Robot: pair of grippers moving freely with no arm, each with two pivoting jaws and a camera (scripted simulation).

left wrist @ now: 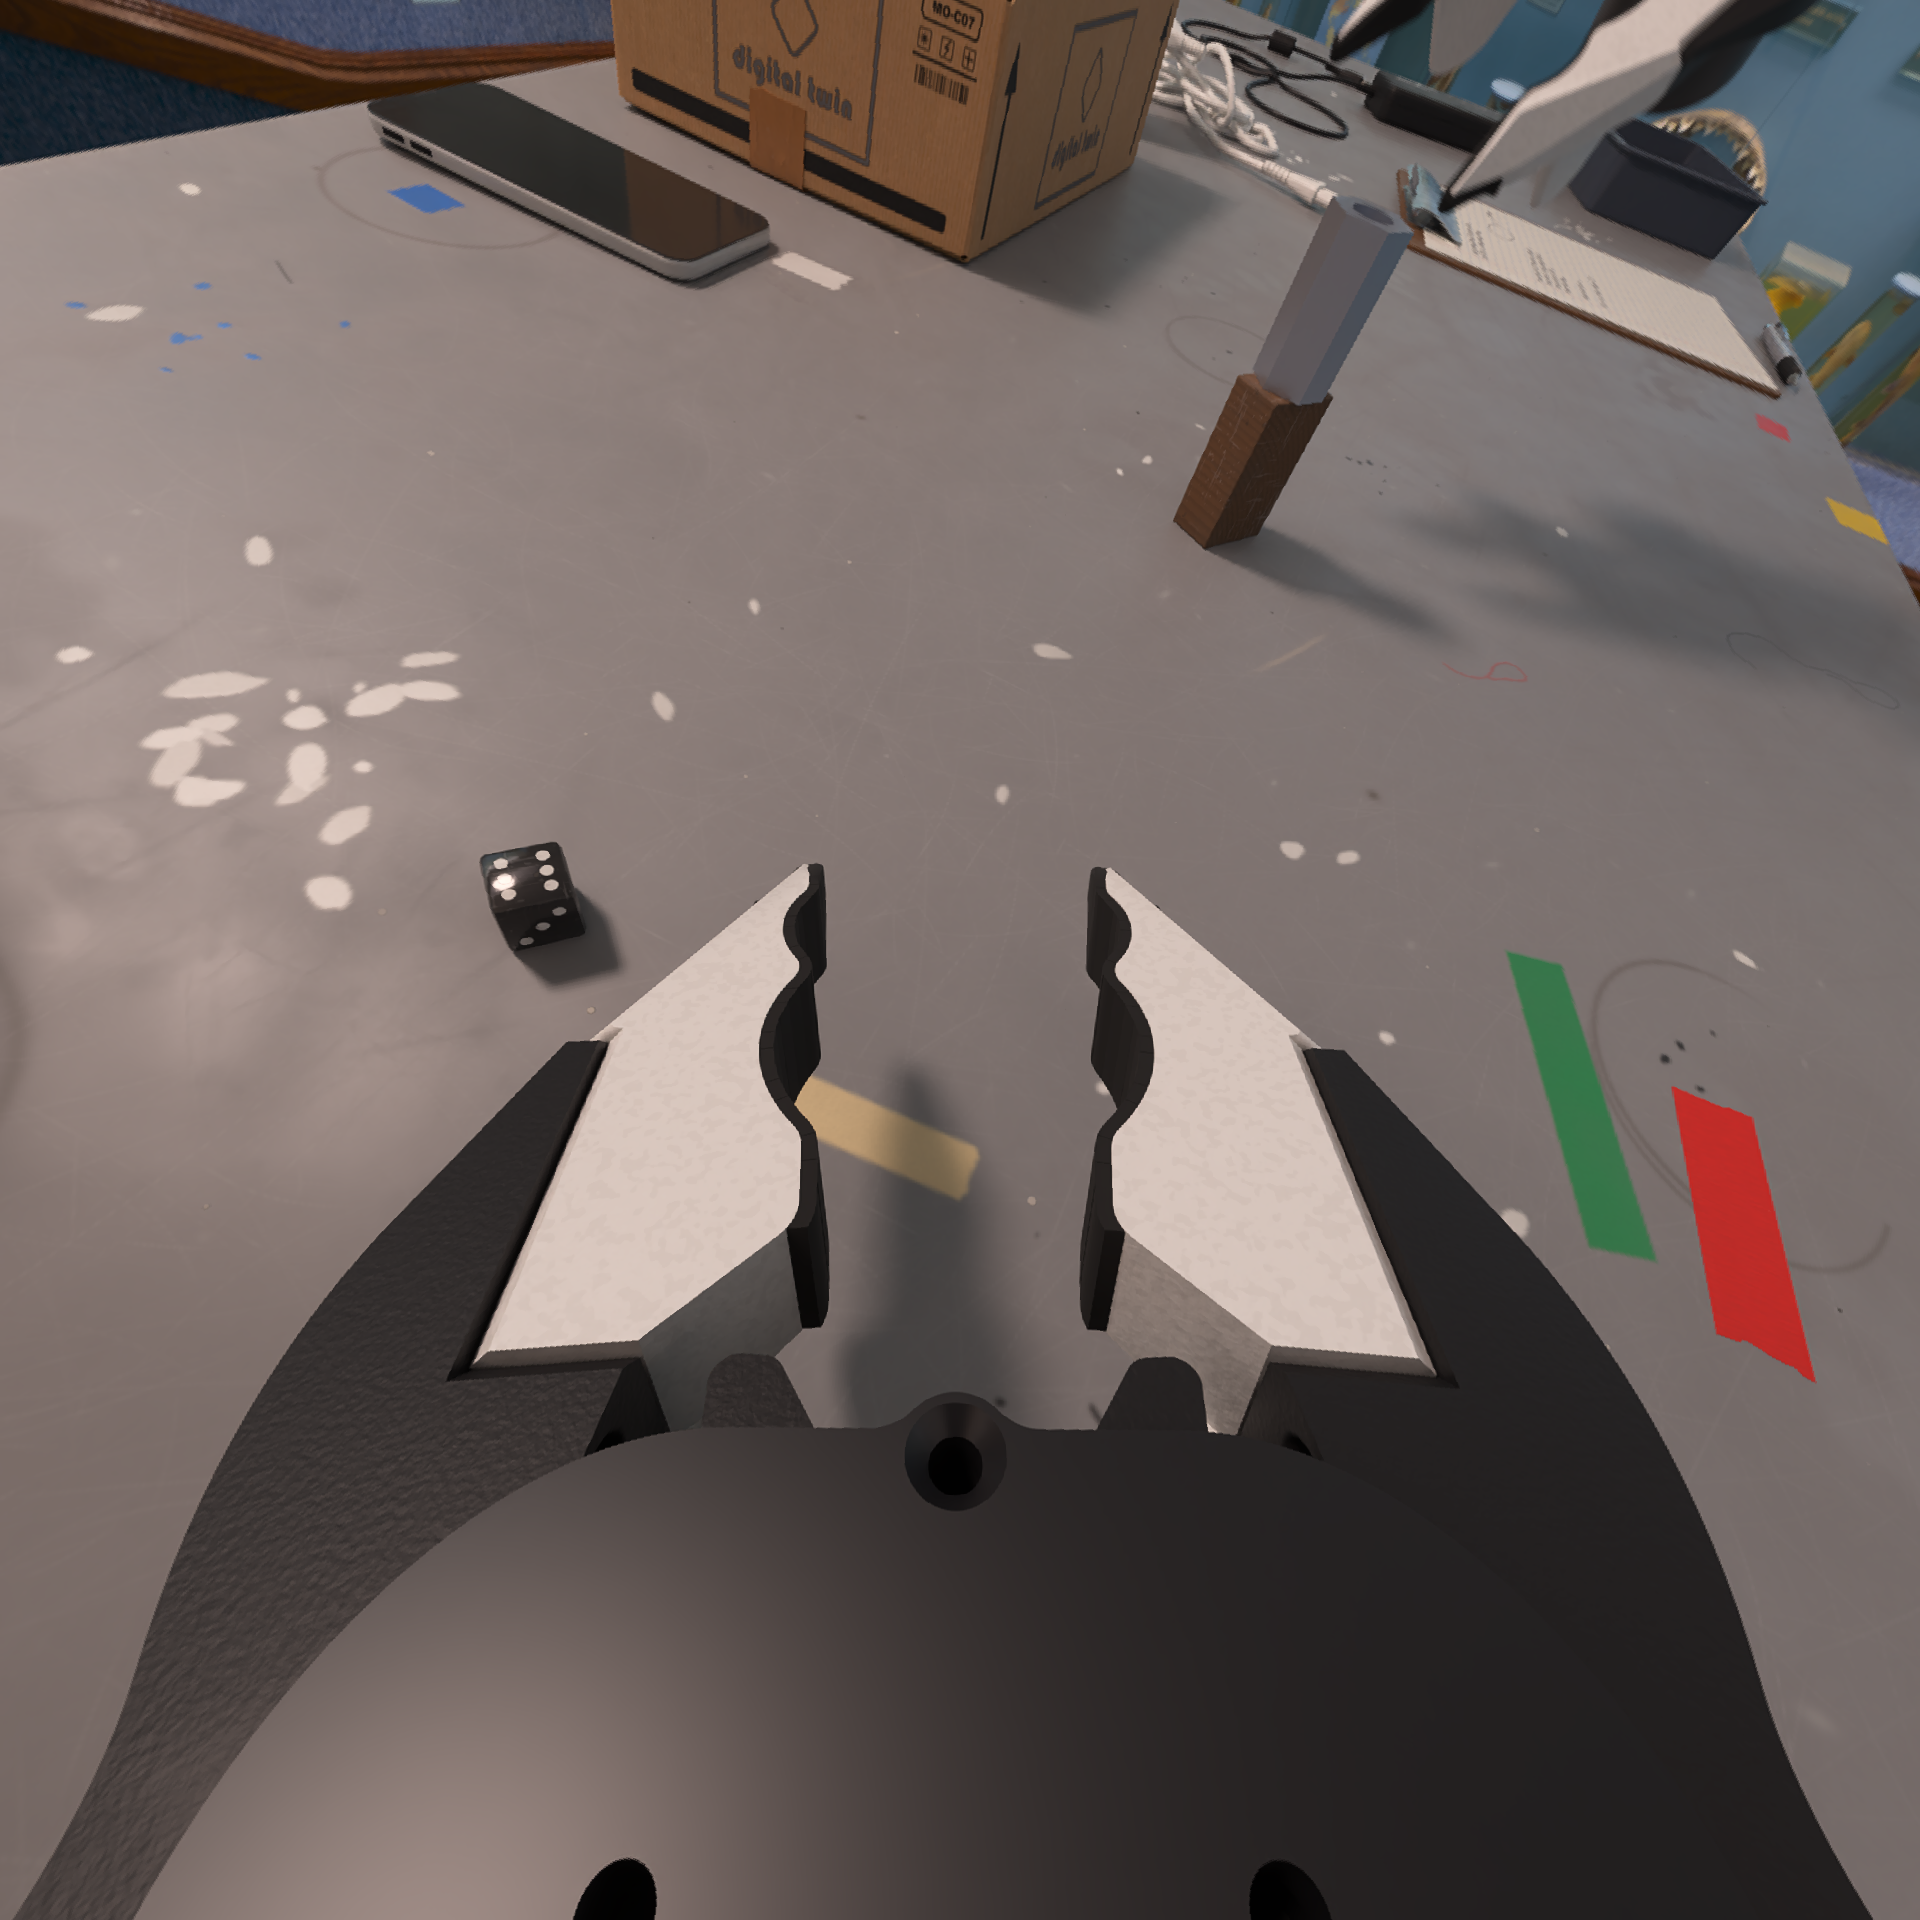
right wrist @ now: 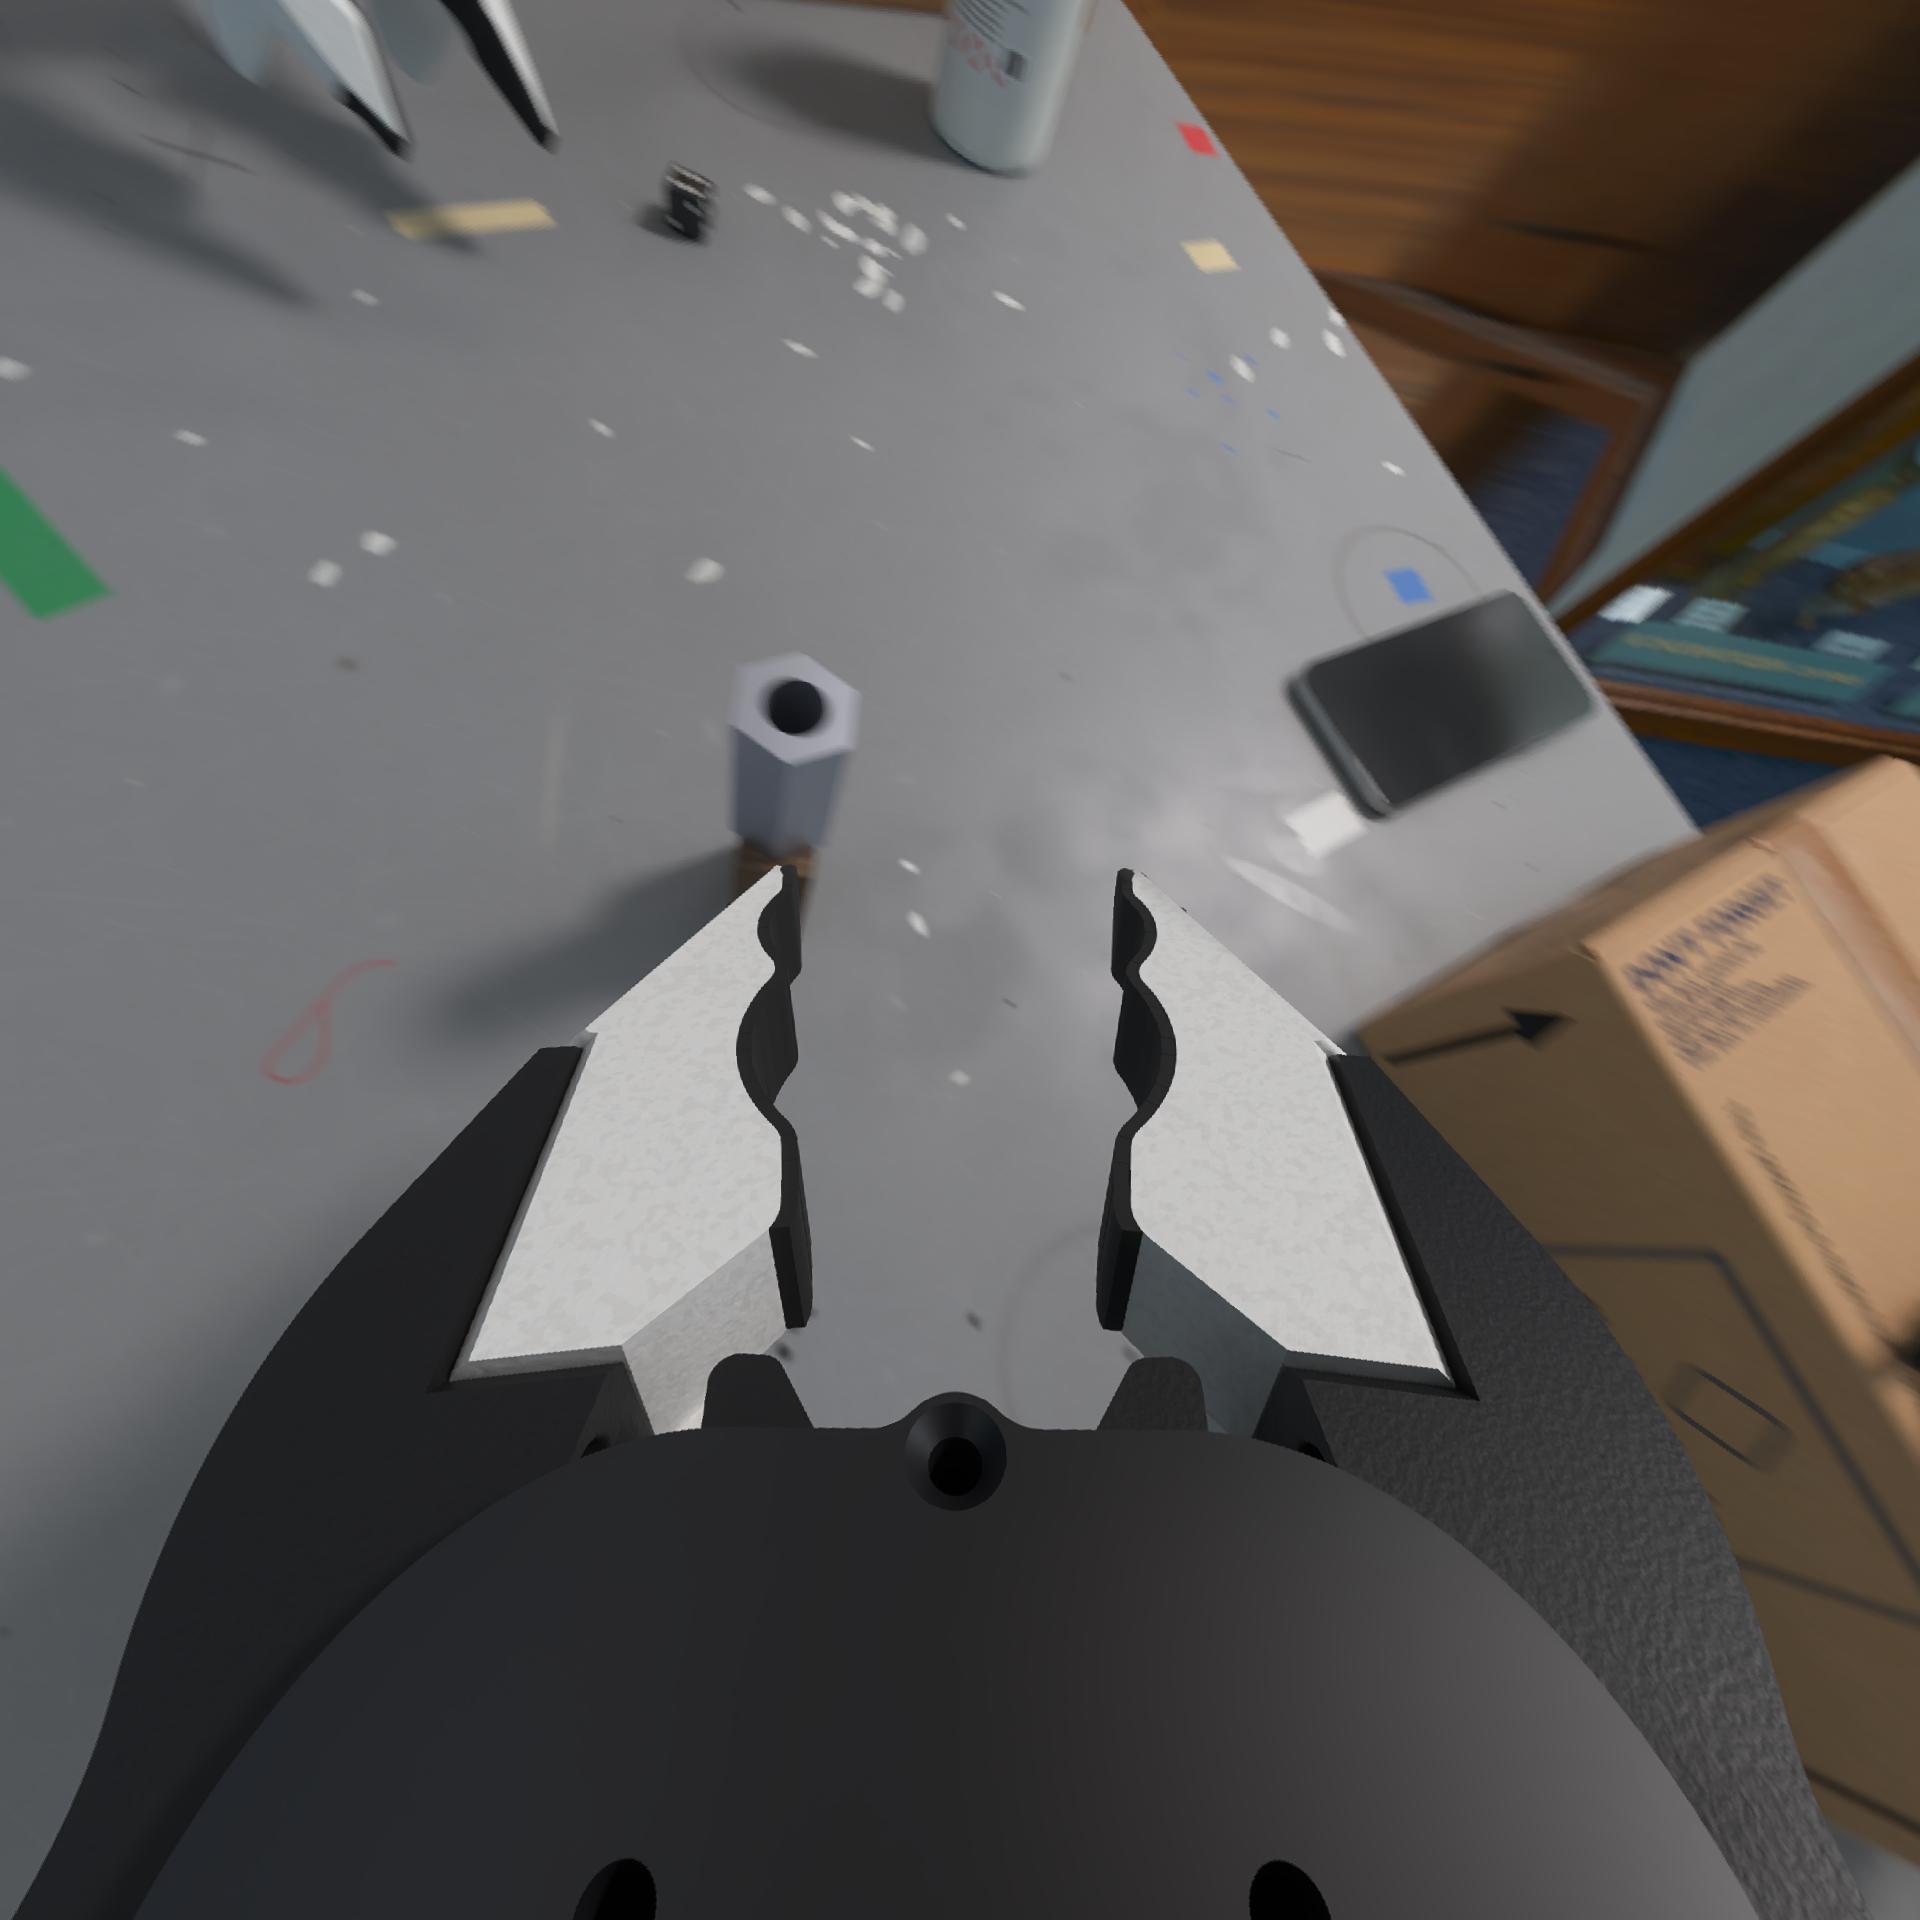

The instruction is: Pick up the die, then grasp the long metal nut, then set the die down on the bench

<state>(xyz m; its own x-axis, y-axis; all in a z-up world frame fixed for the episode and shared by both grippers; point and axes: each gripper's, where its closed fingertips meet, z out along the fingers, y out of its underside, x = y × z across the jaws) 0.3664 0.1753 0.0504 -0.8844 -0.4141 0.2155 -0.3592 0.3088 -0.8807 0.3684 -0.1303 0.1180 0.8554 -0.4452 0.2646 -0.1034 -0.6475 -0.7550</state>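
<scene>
A black die (left wrist: 531, 894) with white pips lies on the grey bench (left wrist: 935, 623), just left of my left gripper (left wrist: 956, 878), which is open and empty. The die also shows far off in the right wrist view (right wrist: 686, 201). A long grey hexagonal metal nut (left wrist: 1325, 301) stands upright on a brown wooden block (left wrist: 1242, 468) at the right back. In the right wrist view the nut (right wrist: 792, 748) stands just ahead and left of my right gripper (right wrist: 951, 883), which is open and empty above it. The right gripper also shows in the left wrist view (left wrist: 1558, 114), high behind the nut.
A cardboard box (left wrist: 894, 104) and a dark phone (left wrist: 571, 177) lie at the back of the bench. A clipboard (left wrist: 1590, 281), cables (left wrist: 1247, 83) and a dark tray (left wrist: 1662, 187) sit at the back right. Green (left wrist: 1579, 1101) and red (left wrist: 1745, 1226) tape strips lie to the right. A white can (right wrist: 1003, 73) stands far off.
</scene>
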